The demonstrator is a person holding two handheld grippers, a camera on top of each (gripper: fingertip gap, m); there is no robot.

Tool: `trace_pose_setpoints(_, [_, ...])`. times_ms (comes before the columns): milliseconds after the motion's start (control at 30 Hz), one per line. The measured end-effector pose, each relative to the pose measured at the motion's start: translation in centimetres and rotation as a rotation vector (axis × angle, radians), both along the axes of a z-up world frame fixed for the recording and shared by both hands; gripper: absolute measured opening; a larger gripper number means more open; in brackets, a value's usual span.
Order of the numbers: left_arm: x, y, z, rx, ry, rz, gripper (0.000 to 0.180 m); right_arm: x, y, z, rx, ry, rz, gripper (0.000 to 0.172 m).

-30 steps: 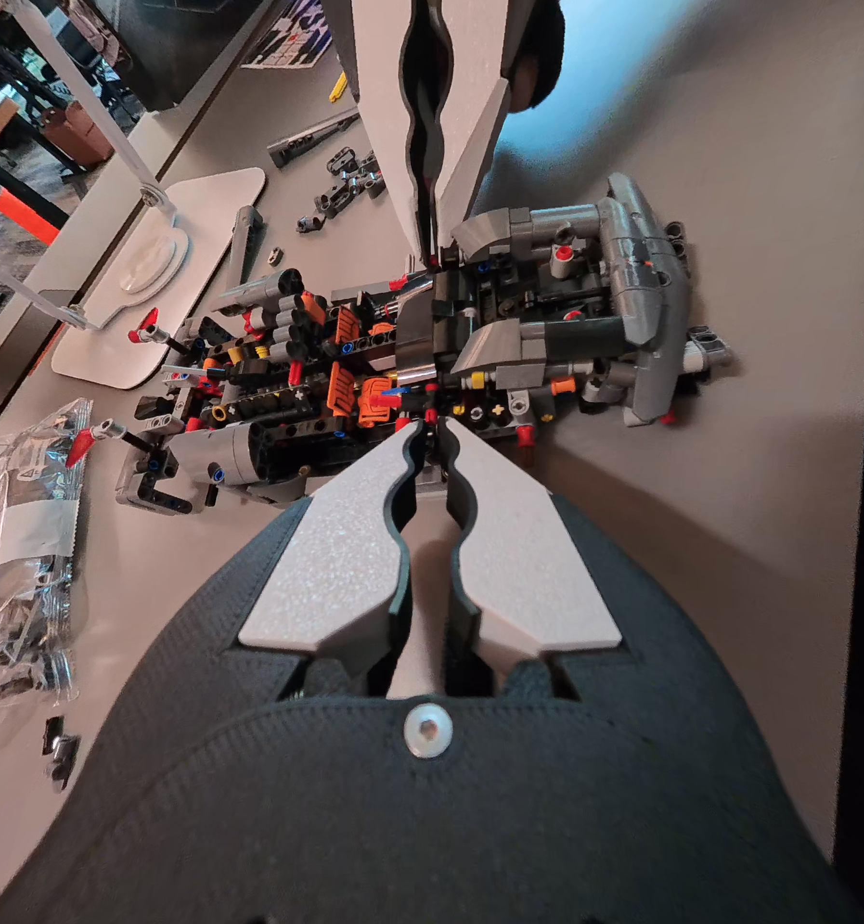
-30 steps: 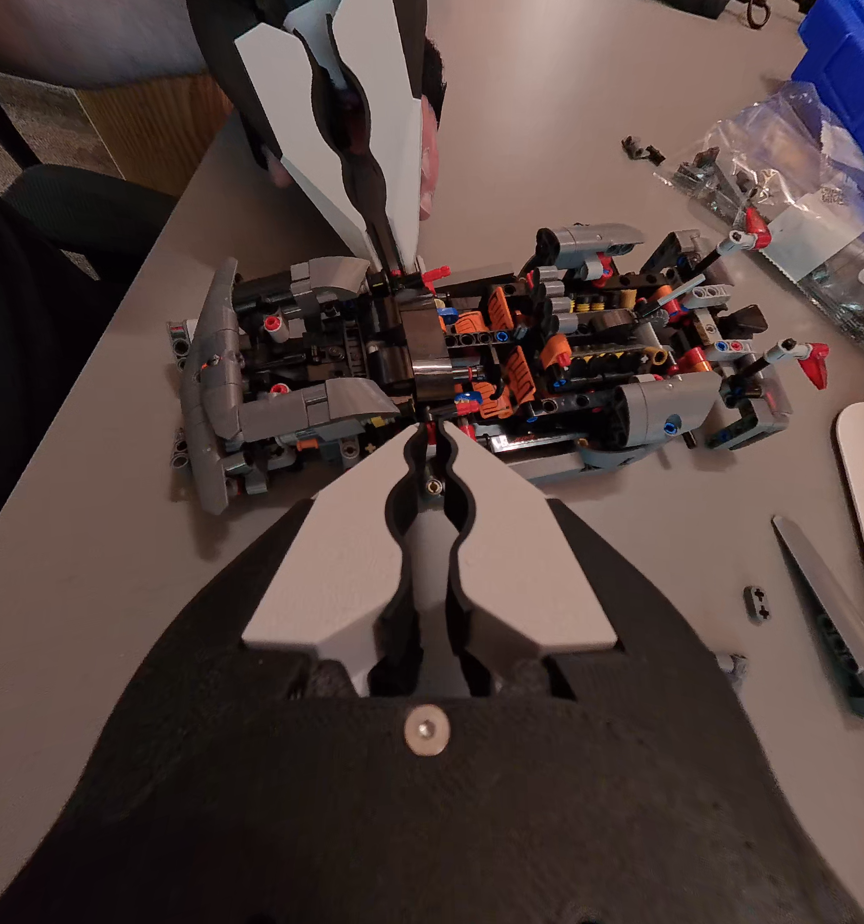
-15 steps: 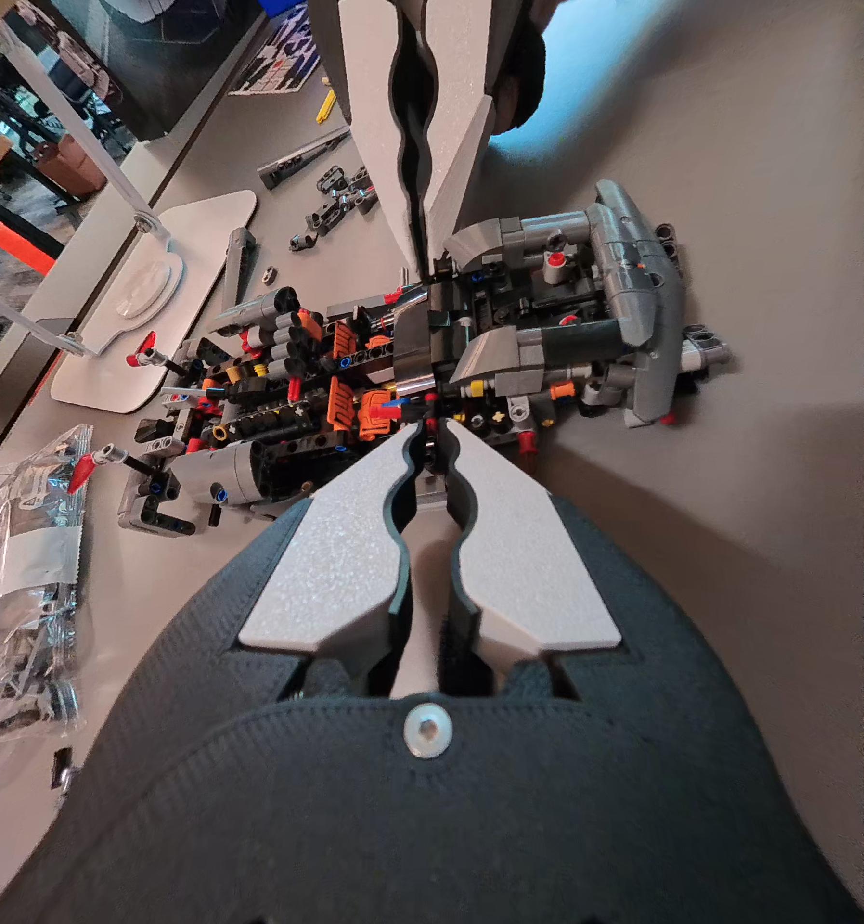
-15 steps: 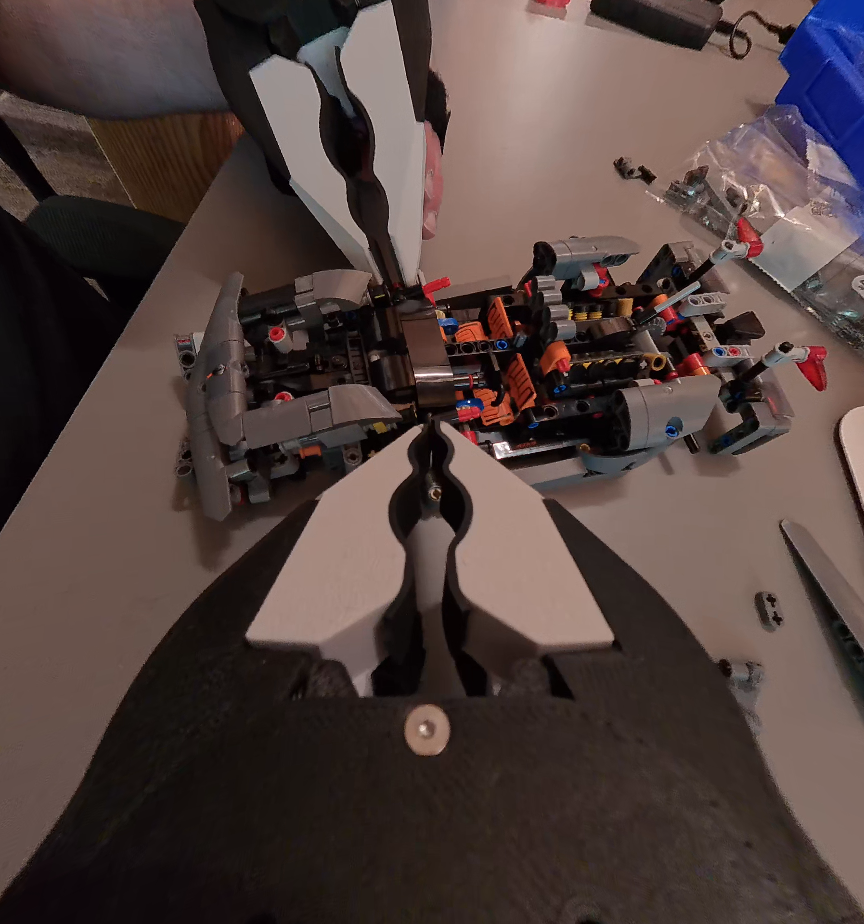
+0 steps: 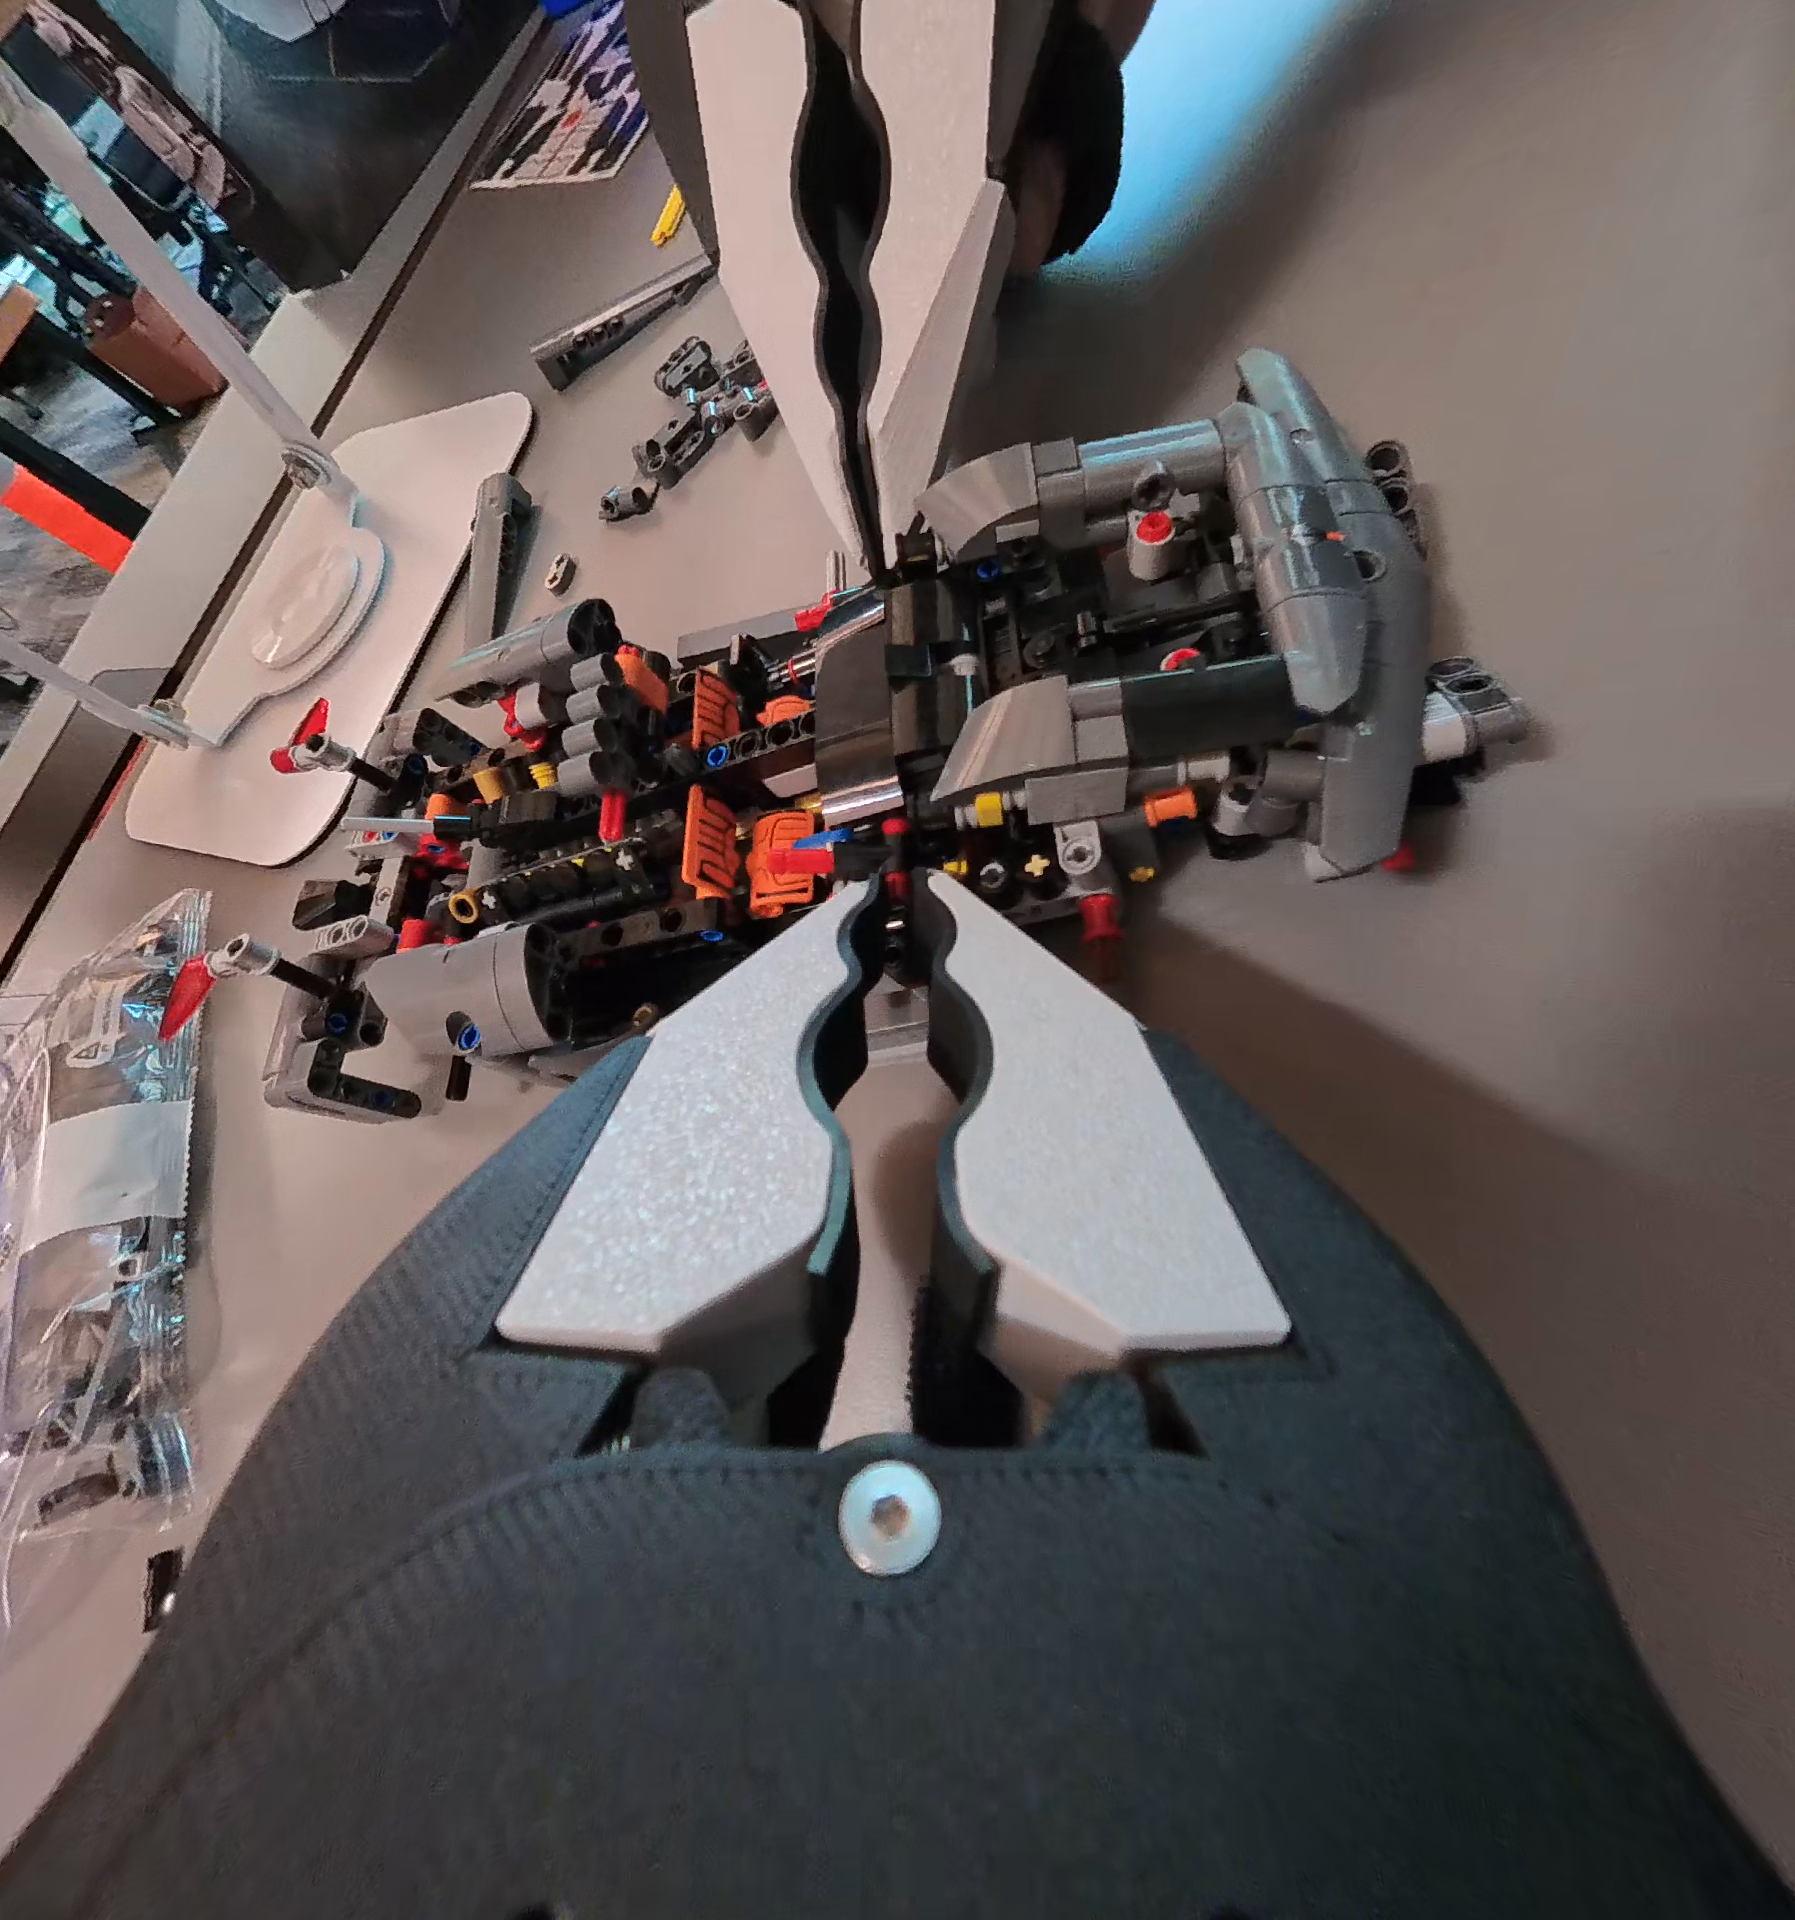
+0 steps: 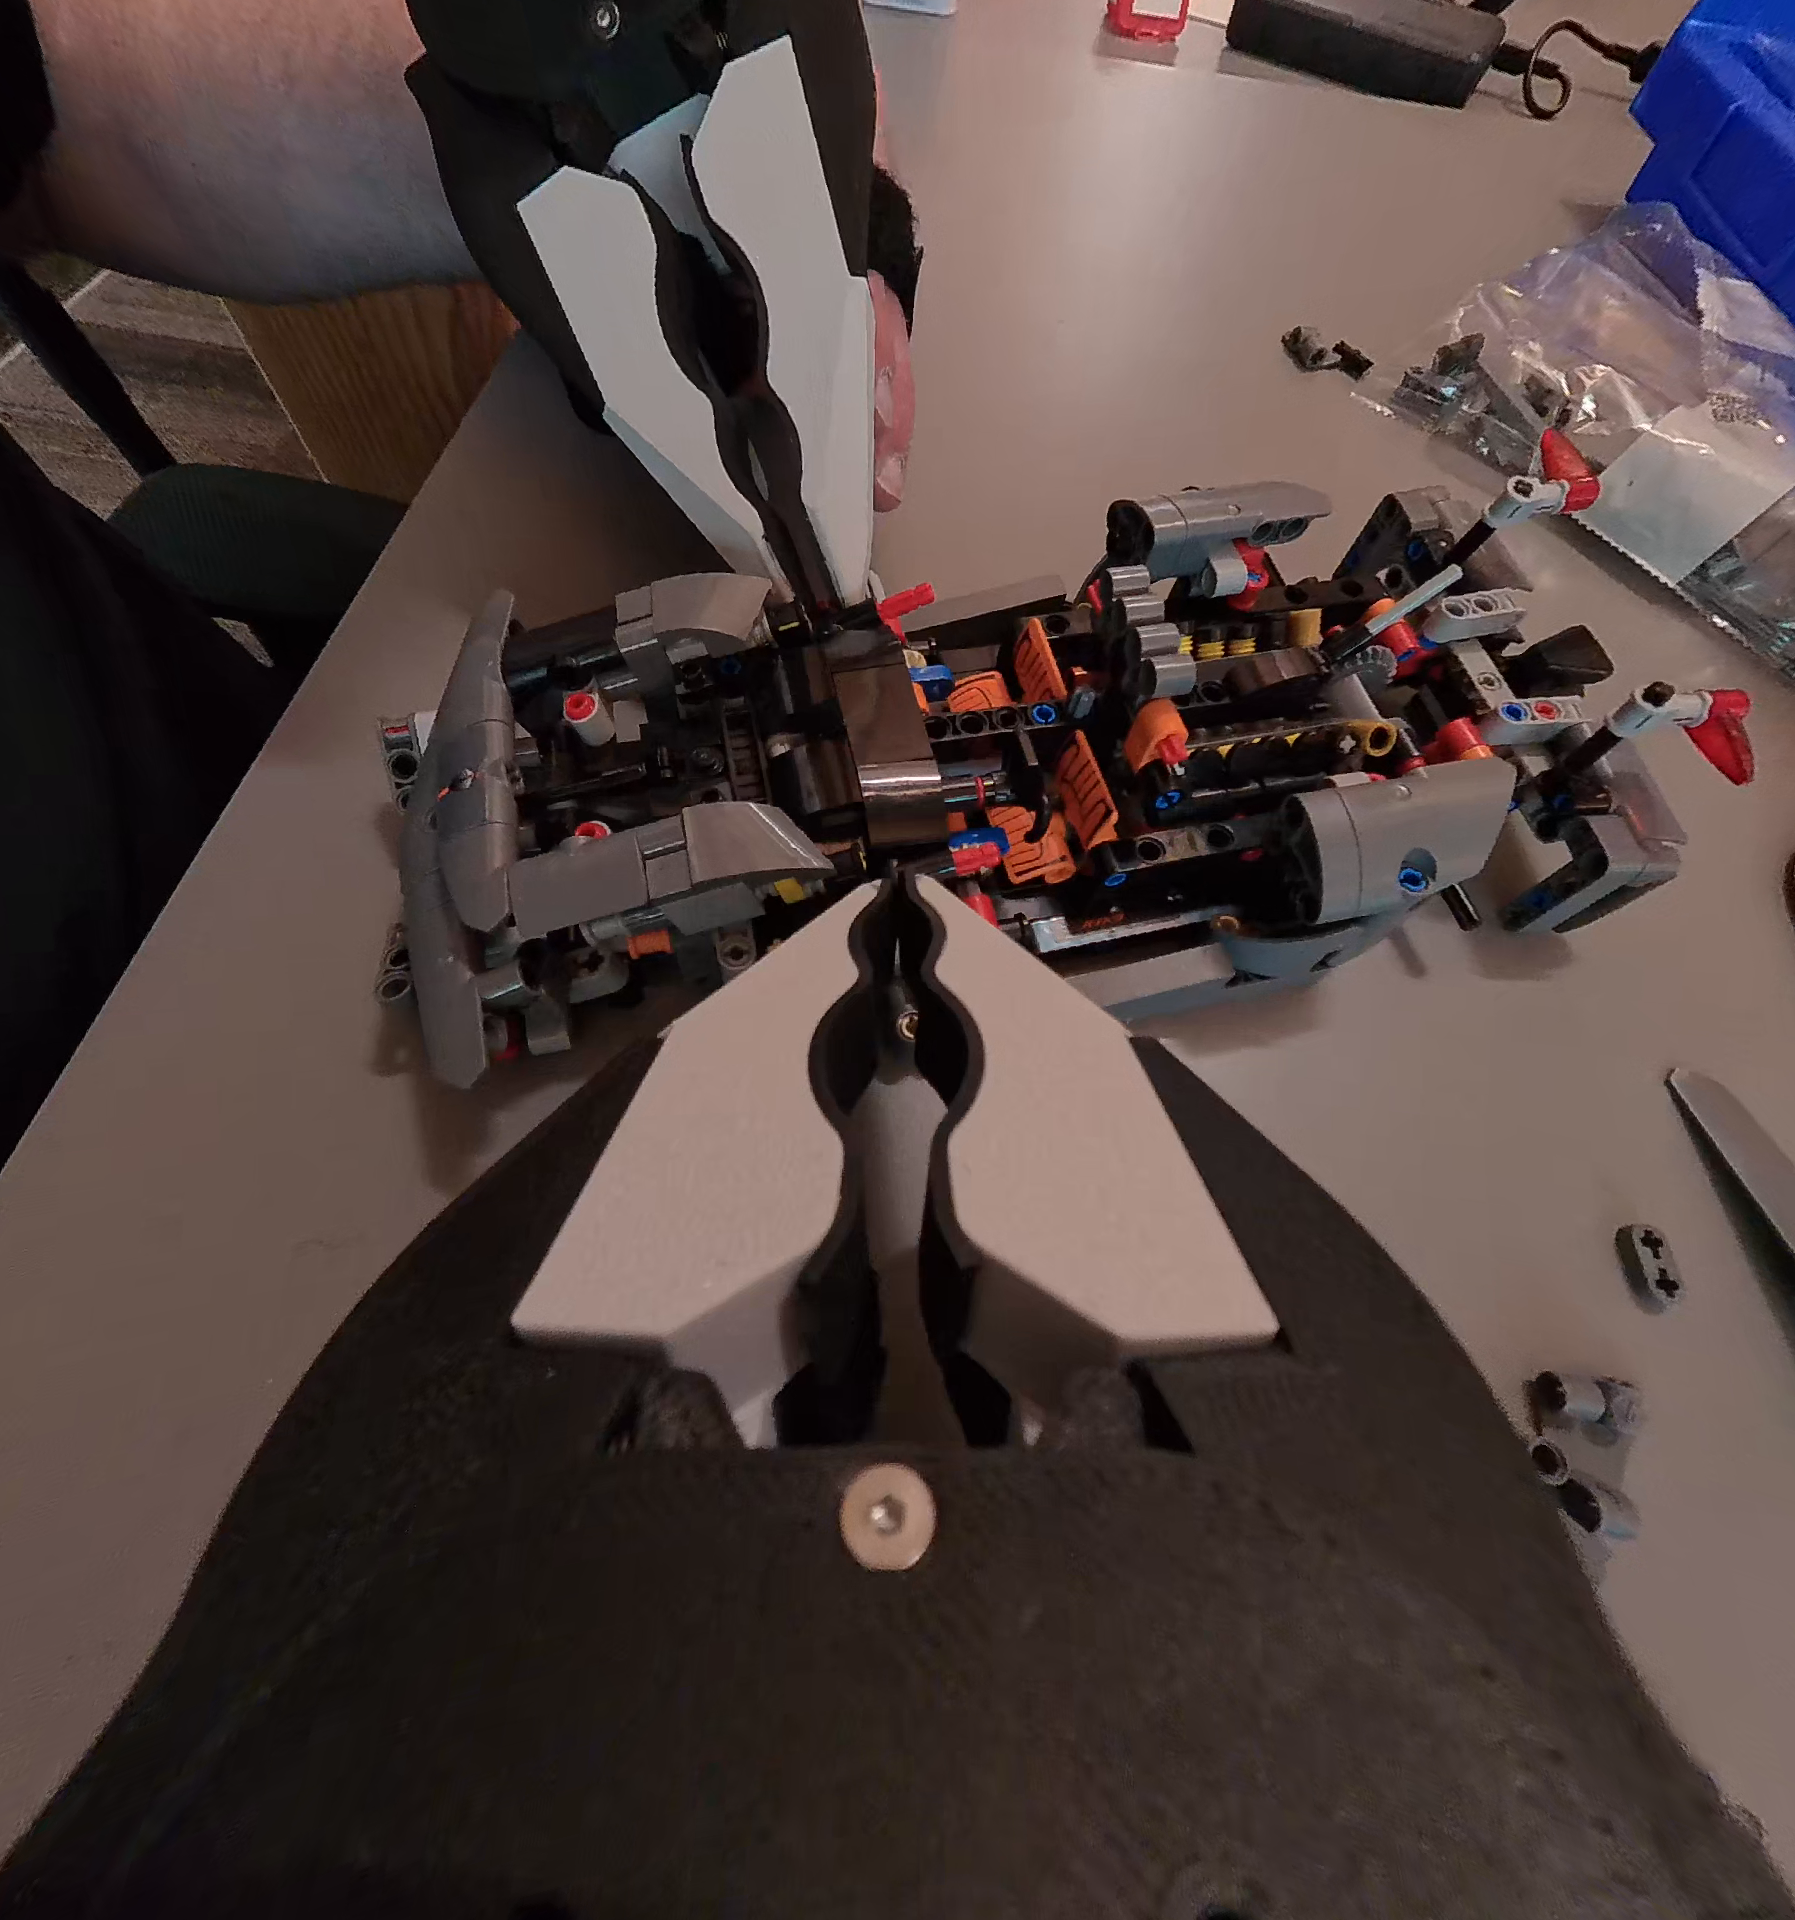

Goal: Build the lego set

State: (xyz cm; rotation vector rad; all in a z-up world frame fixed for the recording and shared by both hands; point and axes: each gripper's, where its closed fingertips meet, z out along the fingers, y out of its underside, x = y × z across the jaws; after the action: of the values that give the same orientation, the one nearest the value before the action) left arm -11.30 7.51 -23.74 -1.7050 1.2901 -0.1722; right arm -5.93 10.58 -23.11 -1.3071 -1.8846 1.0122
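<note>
A part-built brick car model in grey, black and orange lies on the grey table. It also shows in the right wrist view. My left gripper is shut, its tips against the model's near side by a red pin. In the right wrist view the left gripper reaches down to the model's far side. My right gripper is shut, its tips at the opposite side of the model's middle. It comes in from the top of the left wrist view. The two grippers face each other across the model.
A clear bag of parts lies left, also in the right wrist view. A white stand base, a grey beam and small loose parts lie beyond the model. A blue bin stands far right. The table edge runs along the left. The tips of one gripper are about 7 cm away from the tips of the other. Measured from the fingertips, the grey beam is 25 cm or so from the right gripper and 30 cm from the left.
Both grippers stay shut at the model's two sides. Both views have tilted a little, so more of the far table shows.
</note>
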Motion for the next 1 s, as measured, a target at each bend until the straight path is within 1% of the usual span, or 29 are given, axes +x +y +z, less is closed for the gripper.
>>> trace_pose_setpoints(433, [0.09,0.07,-0.06,0.013,0.043,0.016,0.001,0.07,0.01,-0.09,-0.016,-0.007,0.004,0.000])
trace_pose_setpoints(1000, [0.29,0.27,-0.08,0.054,0.113,-0.006,0.001,0.28,0.08,-0.12,-0.014,-0.009,0.001,0.000])
